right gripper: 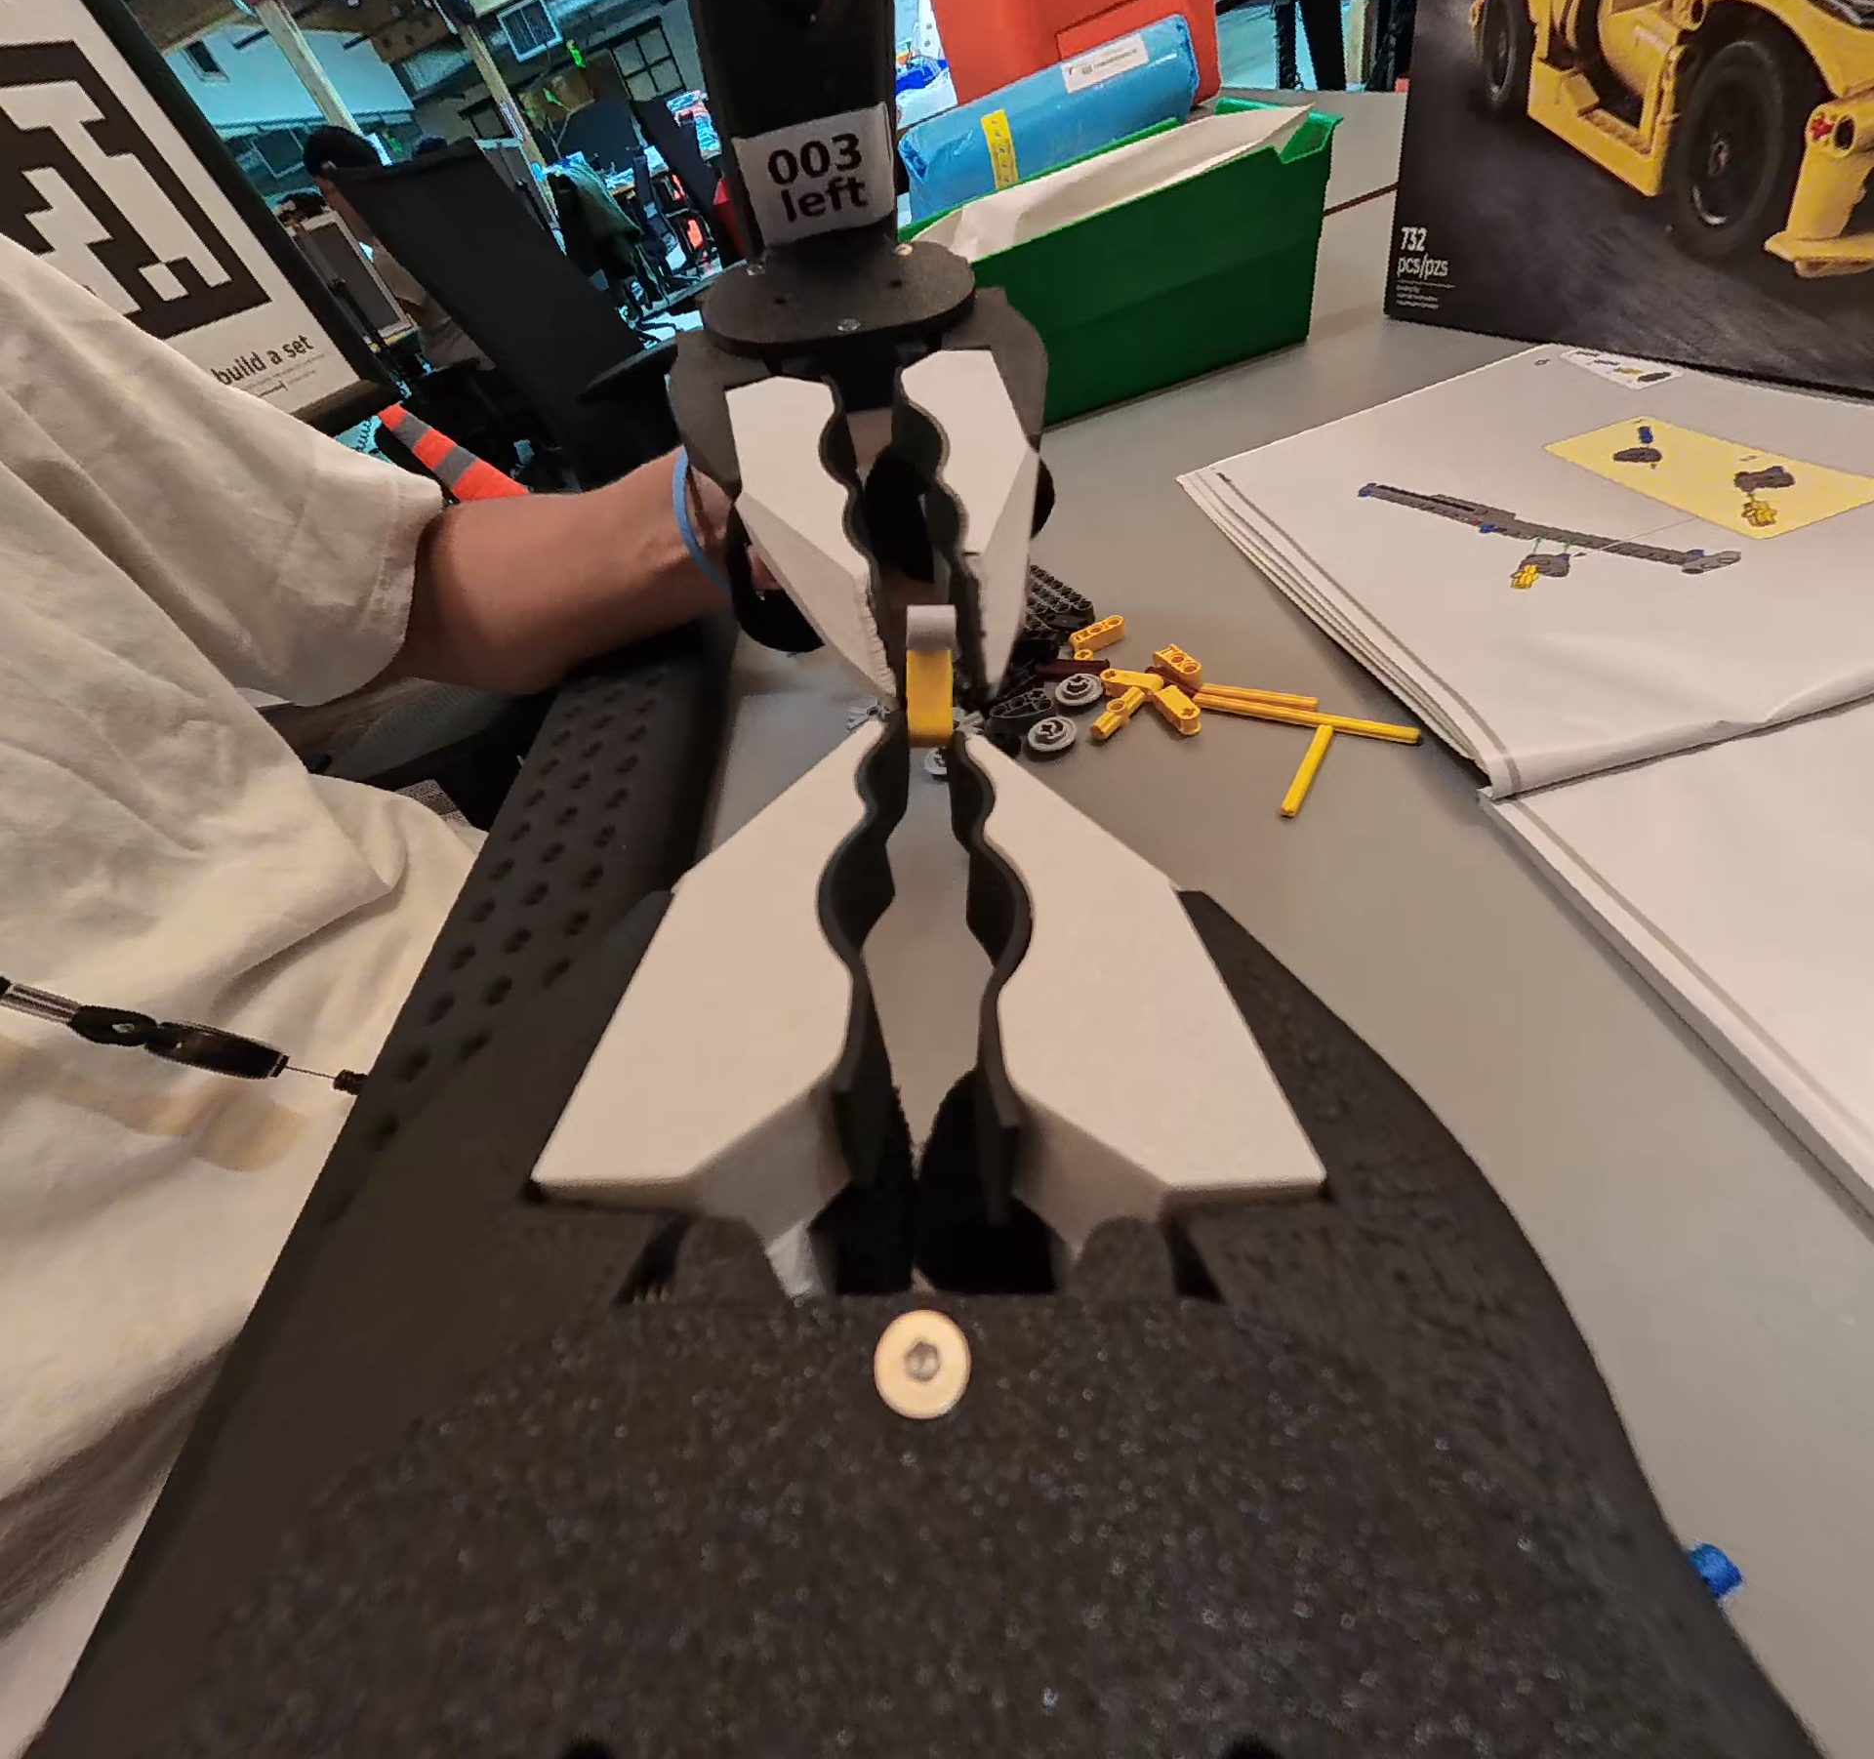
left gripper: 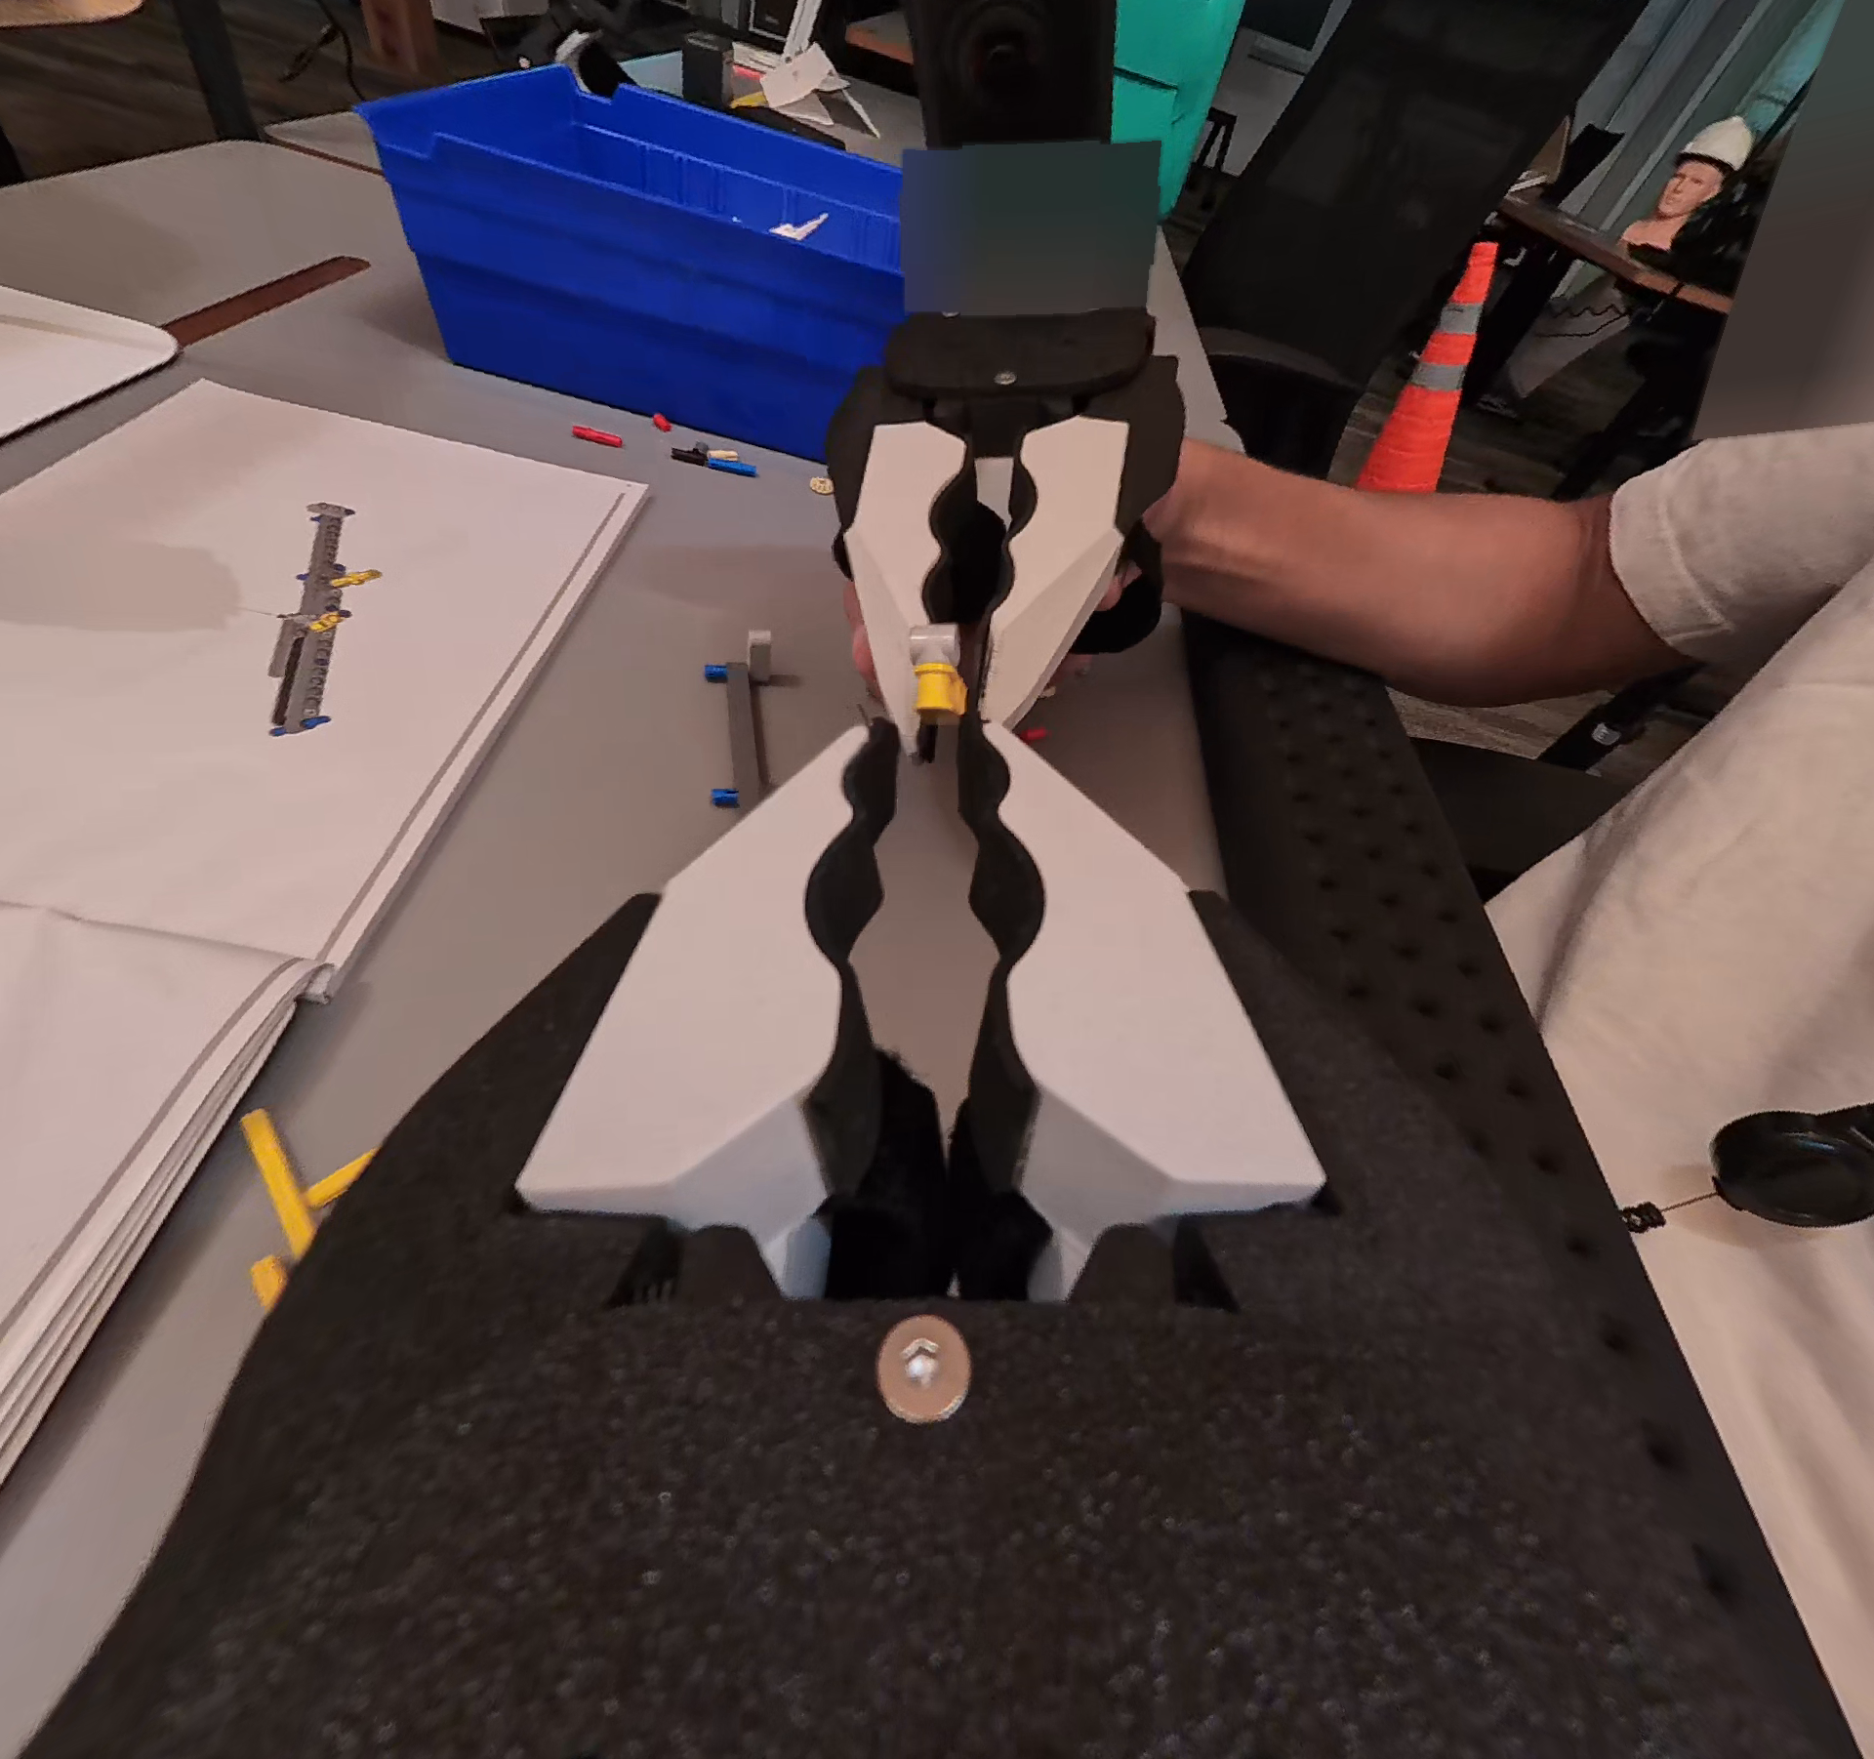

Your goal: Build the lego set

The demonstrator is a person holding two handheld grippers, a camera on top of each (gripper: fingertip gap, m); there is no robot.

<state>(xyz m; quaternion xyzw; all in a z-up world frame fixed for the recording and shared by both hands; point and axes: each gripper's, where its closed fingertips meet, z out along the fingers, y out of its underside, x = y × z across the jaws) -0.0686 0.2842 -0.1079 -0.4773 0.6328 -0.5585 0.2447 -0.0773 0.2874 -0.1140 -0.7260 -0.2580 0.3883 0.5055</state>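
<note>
My left gripper [left gripper: 931, 735] and right gripper [right gripper: 925, 745] meet tip to tip over the table [left gripper: 568, 848], and both sets of fingers [left gripper: 801, 858] are drawn in narrow, with only a slim gap at the tips. The piece [left gripper: 935, 691] sits right in that gap: a small yellow connector with a grey cap on top and a black pin poking out below. I cannot tell from either wrist view which gripper actually bears it, or whether both pinch it, since in each view it overlaps the far tips as much as my own. It stands upright, with its long axis vertical, the grey end up and the pin pointing down at the table, which it is held just above. I read this as the sub-assembly step: the little yellow unit is being put together or passed across before it goes onto the beam [left gripper: 745, 727], which lies flat just left of the tips with blue pins at both ends. The open booklet [left gripper: 304, 645] pictures such a beam with yellow parts on it. Next I'd need one firm grip, the other freed, and the pin kept square to a beam hole. The spare parts [right gripper: 1136, 686] lie near, beside the tips.
</note>
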